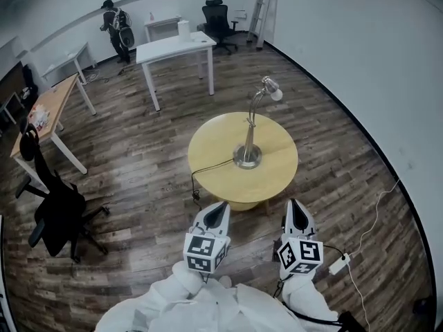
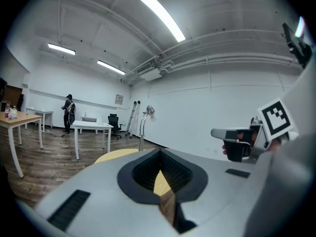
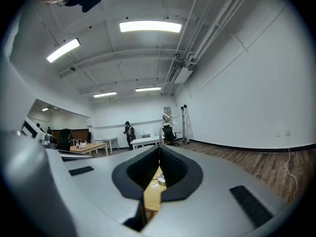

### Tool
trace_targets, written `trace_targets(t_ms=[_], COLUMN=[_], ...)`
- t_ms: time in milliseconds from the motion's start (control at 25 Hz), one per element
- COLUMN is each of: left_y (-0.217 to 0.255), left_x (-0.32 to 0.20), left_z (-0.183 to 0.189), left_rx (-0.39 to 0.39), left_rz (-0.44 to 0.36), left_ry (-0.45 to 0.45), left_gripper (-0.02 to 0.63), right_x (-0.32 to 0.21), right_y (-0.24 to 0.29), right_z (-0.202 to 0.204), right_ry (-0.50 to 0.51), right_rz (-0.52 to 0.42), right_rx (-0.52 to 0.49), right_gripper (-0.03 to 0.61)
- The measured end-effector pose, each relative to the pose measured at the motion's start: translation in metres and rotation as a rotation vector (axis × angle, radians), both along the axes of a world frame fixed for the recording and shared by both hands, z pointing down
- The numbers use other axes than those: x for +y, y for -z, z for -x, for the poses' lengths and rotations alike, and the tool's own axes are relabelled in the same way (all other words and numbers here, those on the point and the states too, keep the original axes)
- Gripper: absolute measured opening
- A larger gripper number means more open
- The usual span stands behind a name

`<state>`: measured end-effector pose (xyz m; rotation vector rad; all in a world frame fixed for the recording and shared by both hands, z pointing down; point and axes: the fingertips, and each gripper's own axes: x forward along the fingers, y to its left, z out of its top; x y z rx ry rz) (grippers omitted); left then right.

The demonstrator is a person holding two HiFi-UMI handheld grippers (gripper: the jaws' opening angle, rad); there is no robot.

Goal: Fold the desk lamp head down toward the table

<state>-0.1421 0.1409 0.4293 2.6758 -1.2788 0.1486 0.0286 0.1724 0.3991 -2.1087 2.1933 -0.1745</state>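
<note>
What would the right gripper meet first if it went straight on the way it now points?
Most likely the lamp: the right gripper, jaws shut, points over the round table, and the stem stands almost straight ahead. Depth is unclear, so it might pass beside it.

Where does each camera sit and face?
Head view: on the person's head, steeply down at the desk lamp on the round table; sleeves, left claw and right claw show.
Left gripper view: on the left claw, level past its shut jaws; right claw at right.
Right gripper view: on the right claw, level past its shut jaws.
All three share desk lamp and round table.
</note>
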Motion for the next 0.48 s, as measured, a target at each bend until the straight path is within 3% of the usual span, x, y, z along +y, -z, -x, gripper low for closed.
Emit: trace_targets(t_ms=[480], left_y=[-0.021], left_x=[-0.058], left_z=[-0.013], left_rx=[-0.002], left_rz=[0.061], left_ry=[-0.028], left_gripper=[0.000], right_x=[-0.053], right_y=[-0.009], right_z=[-0.019], right_ry=[-0.046], right_rz=[0.035], right_rx=[-0.003], right_gripper=[0.011])
